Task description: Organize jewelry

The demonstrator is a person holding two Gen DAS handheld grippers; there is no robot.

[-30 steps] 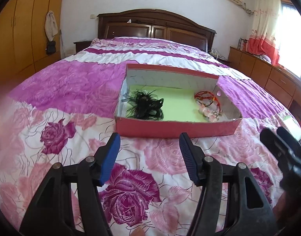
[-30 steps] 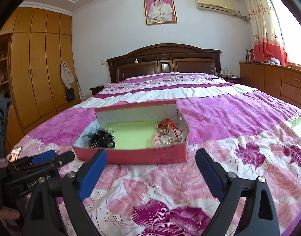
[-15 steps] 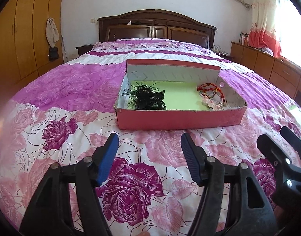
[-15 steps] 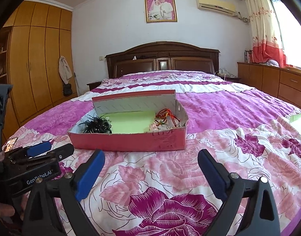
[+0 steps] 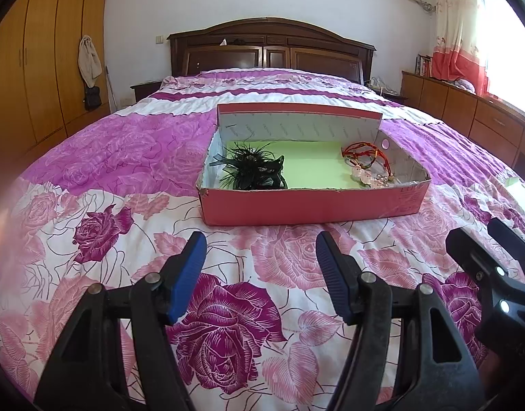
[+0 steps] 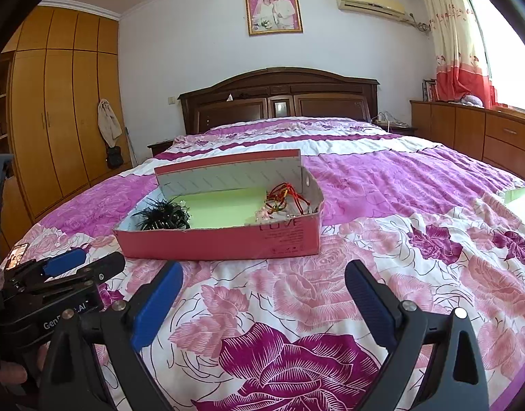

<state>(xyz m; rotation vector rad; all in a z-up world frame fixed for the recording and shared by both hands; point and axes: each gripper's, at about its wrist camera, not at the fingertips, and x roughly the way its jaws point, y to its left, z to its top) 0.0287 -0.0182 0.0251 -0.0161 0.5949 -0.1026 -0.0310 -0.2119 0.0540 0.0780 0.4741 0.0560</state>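
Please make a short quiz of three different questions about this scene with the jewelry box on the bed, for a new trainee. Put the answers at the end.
1. True or false: the left gripper is shut on a bracelet.
2. In the red box, which item lies at the left end, seen from the grippers? A) black feathered hair piece B) red cord bracelets C) a watch
3. Fill in: the box stands on the floral ____.

Key
1. False. Both the left gripper and the right gripper are open, empty, and short of the box.
2. A. The bracelets lie at the right end.
3. Bedspread.
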